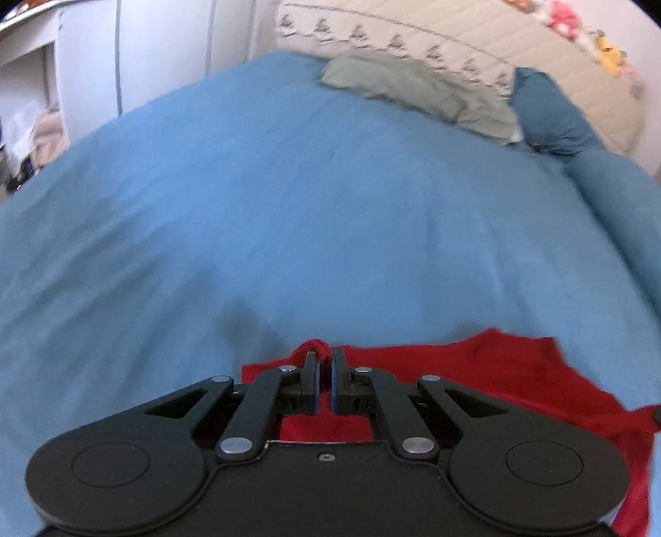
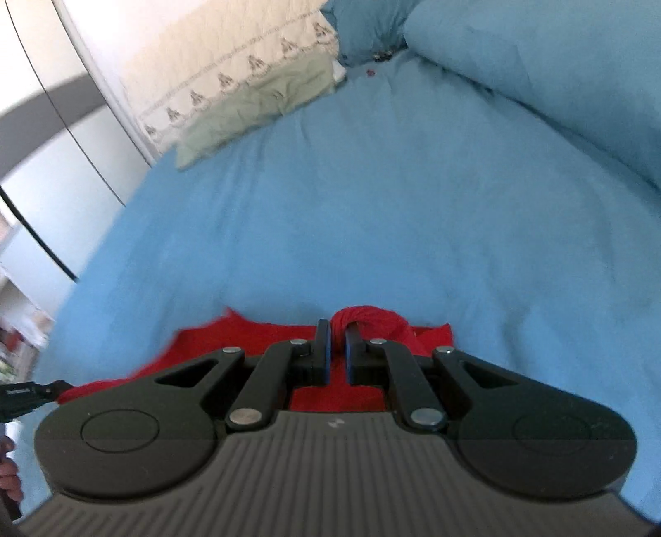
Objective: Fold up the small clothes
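Observation:
A small red garment (image 1: 487, 371) lies on the blue bedsheet (image 1: 289, 206), spread under both grippers. My left gripper (image 1: 324, 354) is shut on a bunched fold of the red garment at its far edge. In the right wrist view the red garment (image 2: 231, 351) stretches to the left under the tool. My right gripper (image 2: 338, 330) is shut on another bunched loop of red cloth at its far edge. The near part of the garment is hidden under the gripper bodies.
A pale green folded cloth (image 1: 413, 86) lies at the far side of the bed against a cream quilted cover (image 1: 475, 37). Blue pillows (image 2: 537, 70) sit at the right. White wardrobe doors (image 1: 144, 53) stand beyond the left edge of the bed.

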Demonstrator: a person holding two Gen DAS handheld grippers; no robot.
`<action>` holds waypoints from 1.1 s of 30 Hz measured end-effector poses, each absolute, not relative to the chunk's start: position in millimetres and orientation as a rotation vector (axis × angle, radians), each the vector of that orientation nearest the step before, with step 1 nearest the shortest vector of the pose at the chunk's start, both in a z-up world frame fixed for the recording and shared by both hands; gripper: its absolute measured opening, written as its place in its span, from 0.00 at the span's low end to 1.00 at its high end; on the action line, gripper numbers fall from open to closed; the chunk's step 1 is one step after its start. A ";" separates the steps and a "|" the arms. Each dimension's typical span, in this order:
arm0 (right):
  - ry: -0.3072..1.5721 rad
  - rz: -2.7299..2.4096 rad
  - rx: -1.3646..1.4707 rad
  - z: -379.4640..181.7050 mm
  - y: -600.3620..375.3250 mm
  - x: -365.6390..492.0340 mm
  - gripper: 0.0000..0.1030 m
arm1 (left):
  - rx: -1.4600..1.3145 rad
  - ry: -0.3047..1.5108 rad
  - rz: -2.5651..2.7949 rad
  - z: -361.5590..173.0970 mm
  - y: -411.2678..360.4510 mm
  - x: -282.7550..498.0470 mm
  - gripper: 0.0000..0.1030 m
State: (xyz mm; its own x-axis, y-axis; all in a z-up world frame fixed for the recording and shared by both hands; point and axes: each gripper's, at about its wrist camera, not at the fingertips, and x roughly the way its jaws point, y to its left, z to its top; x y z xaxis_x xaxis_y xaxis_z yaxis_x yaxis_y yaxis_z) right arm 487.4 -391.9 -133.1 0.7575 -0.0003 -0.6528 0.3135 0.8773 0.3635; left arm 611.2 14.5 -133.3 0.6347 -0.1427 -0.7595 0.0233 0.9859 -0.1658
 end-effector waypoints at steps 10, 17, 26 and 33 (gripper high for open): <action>0.728 -0.216 0.390 -164.4 -387.5 521.1 0.36 | -0.119 0.851 -0.103 -136.1 5.8 622.4 0.55; 0.636 -0.104 0.287 -135.5 -360.8 512.5 1.00 | 0.018 0.748 -0.231 -105.8 -8.2 571.0 0.93; 0.801 -0.034 0.152 -168.9 -322.5 515.0 1.00 | 0.104 0.928 -0.297 -160.9 -21.5 539.9 0.95; 0.843 -0.077 0.167 -204.5 -331.1 509.4 1.00 | 0.147 0.971 -0.300 -175.4 -12.3 535.8 1.00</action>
